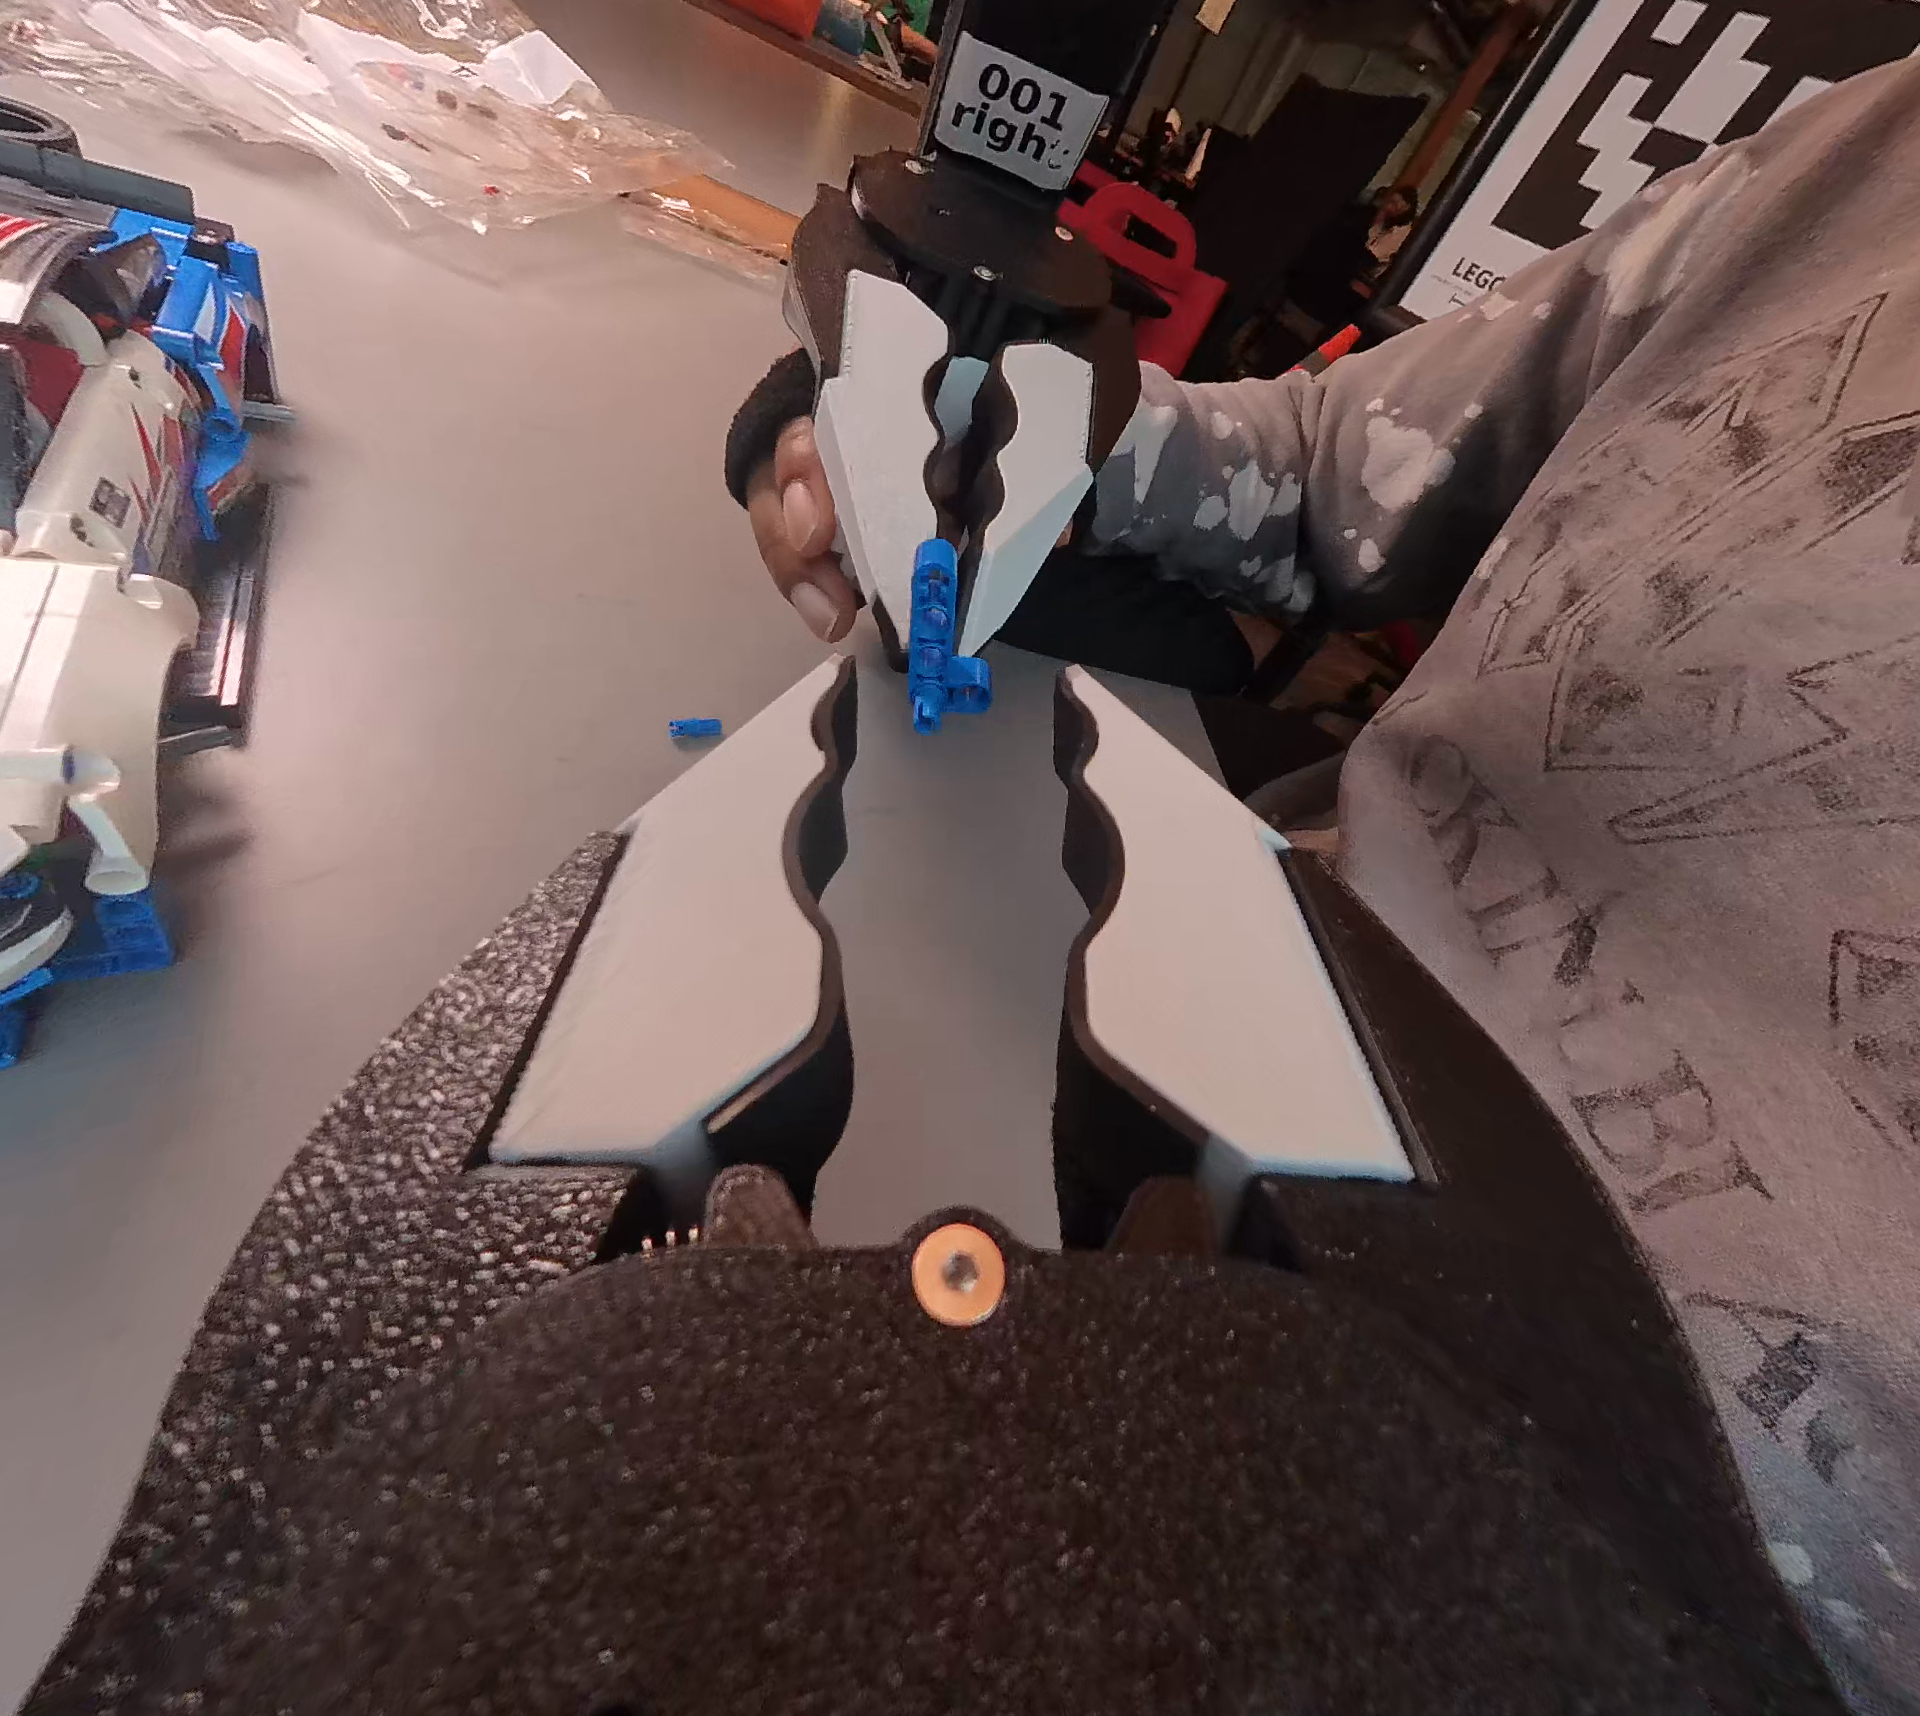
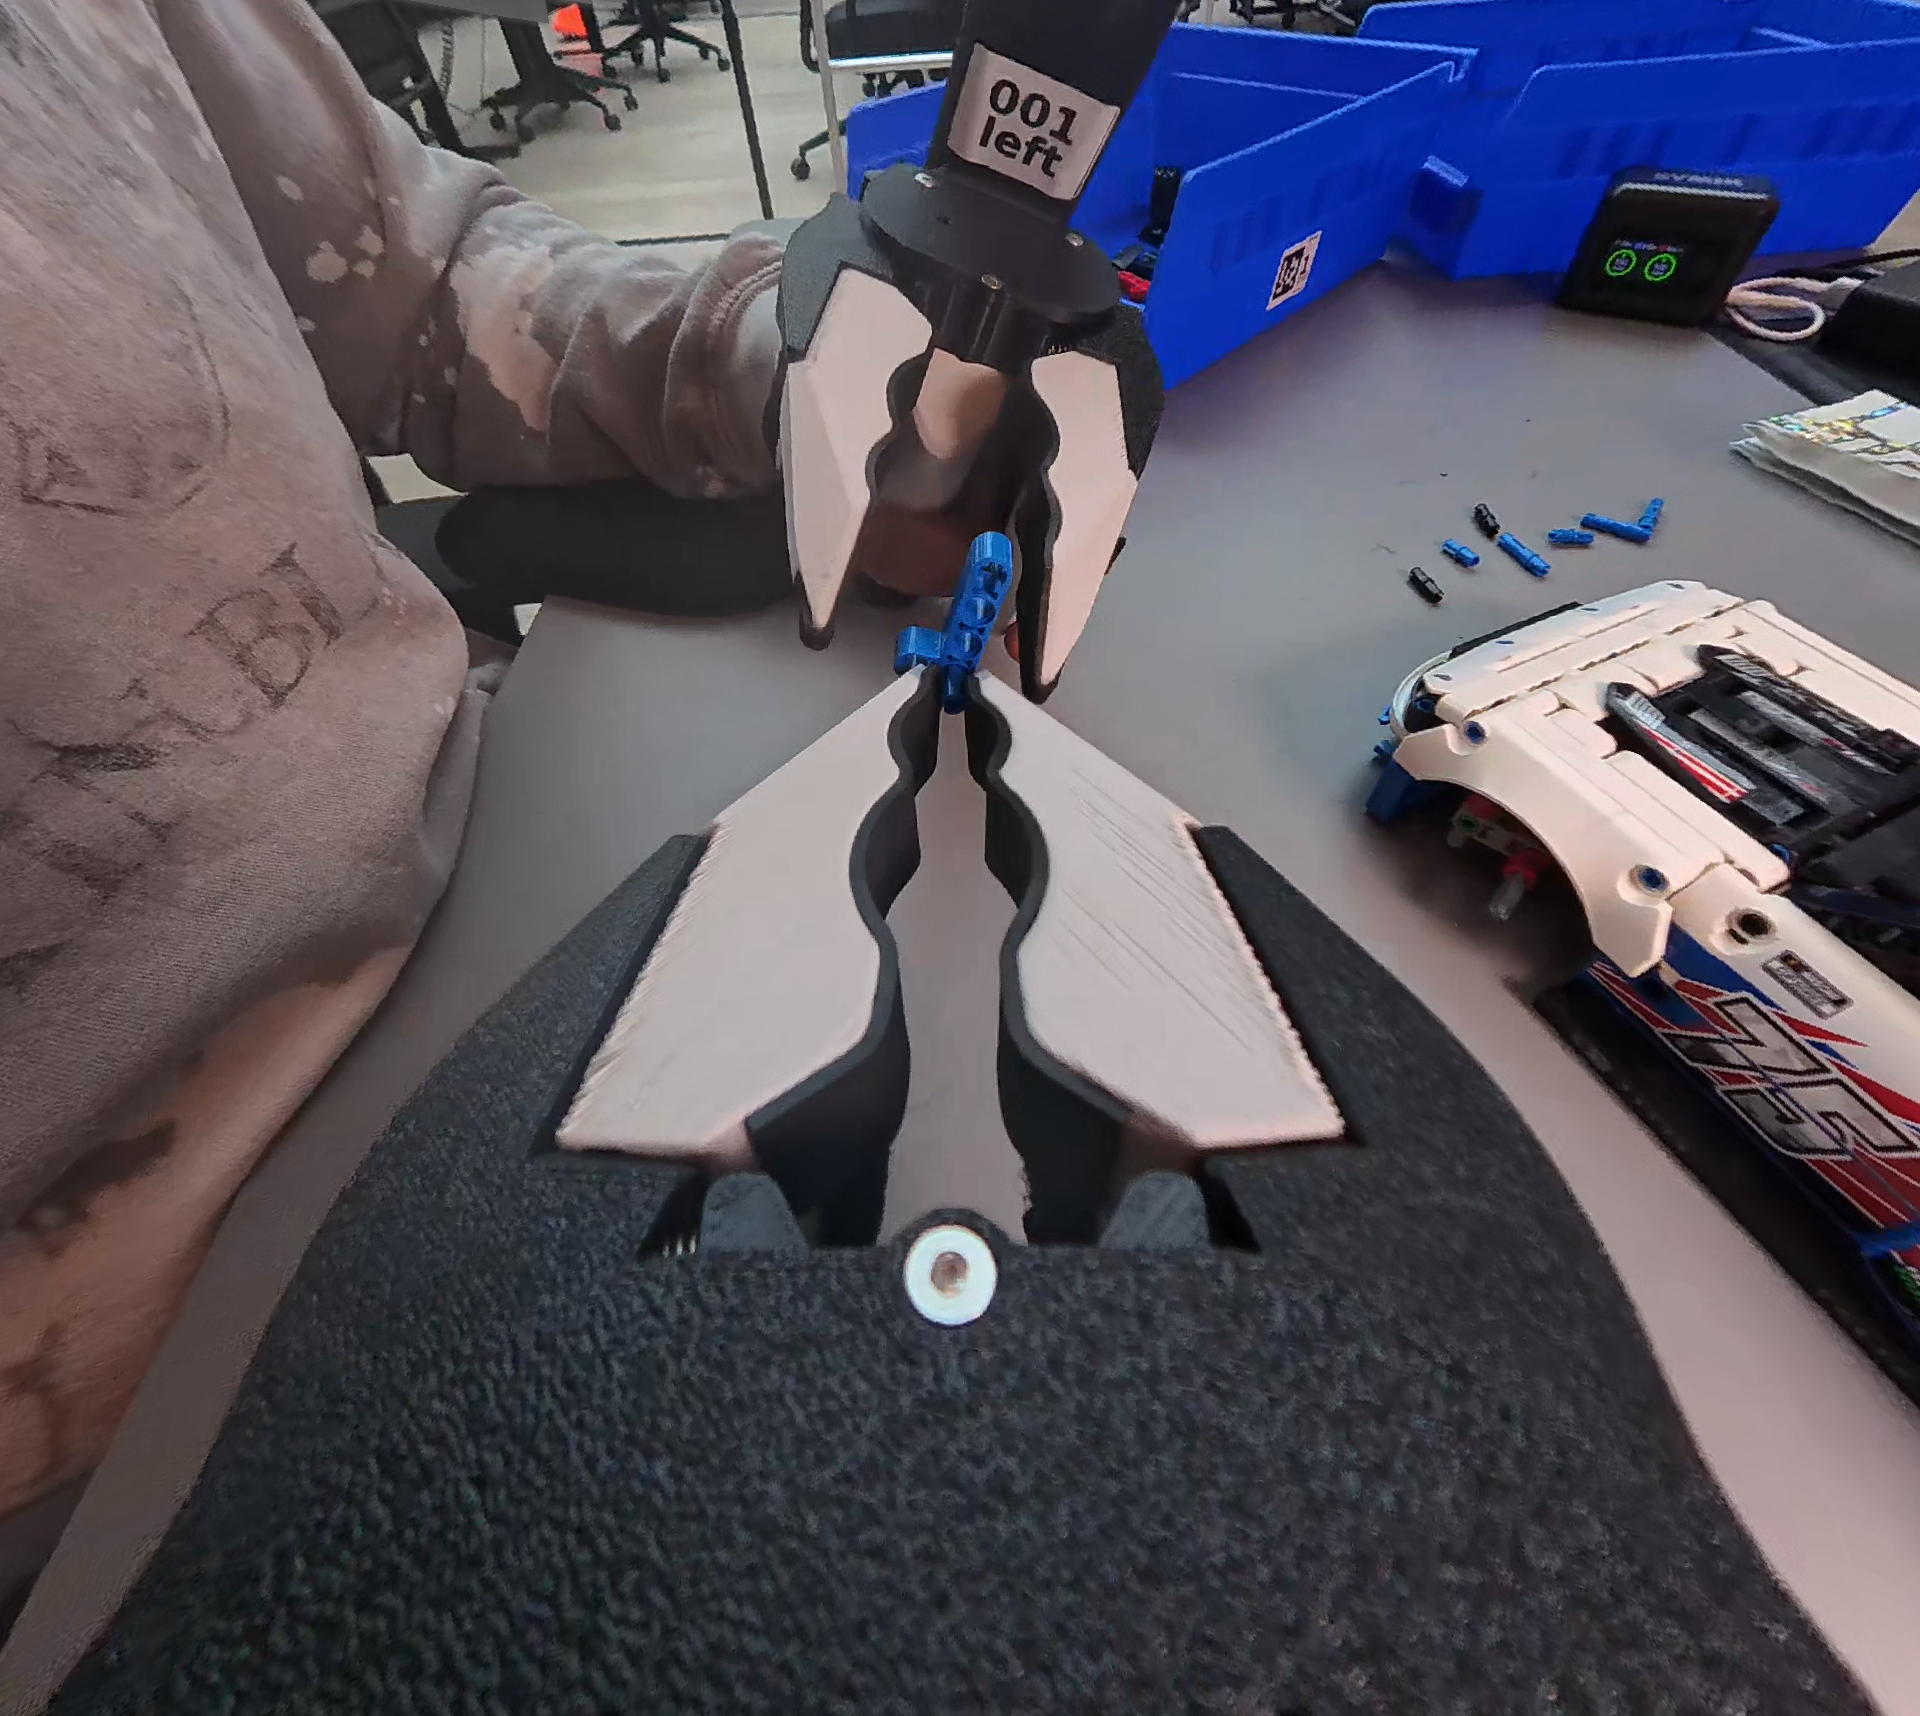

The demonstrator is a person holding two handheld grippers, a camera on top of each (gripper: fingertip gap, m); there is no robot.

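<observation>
My right gripper [image 2: 951,681] is shut on a small blue beam with holes and a pin [image 2: 961,617], held by its lower end just above the grey table [image 2: 1247,523]. The beam stands up toward my left gripper [image 2: 932,664], which faces it with its fingers open on either side of the beam, not touching it. In the left wrist view my left gripper [image 1: 956,667] is open and empty. Right in front of it the right gripper [image 1: 938,646] pinches the blue beam [image 1: 935,617] between its white fingertips.
A white, blue and red brick-built model car [image 2: 1662,835] lies to the right, and shows at the left in the left wrist view [image 1: 94,523]. Loose blue and black pins [image 2: 1527,549], one blue pin [image 1: 694,728], clear plastic bags [image 1: 312,56], blue bins [image 2: 1558,139], a small screen device [image 2: 1662,243]. The grippers are tip to tip, or close to it.
</observation>
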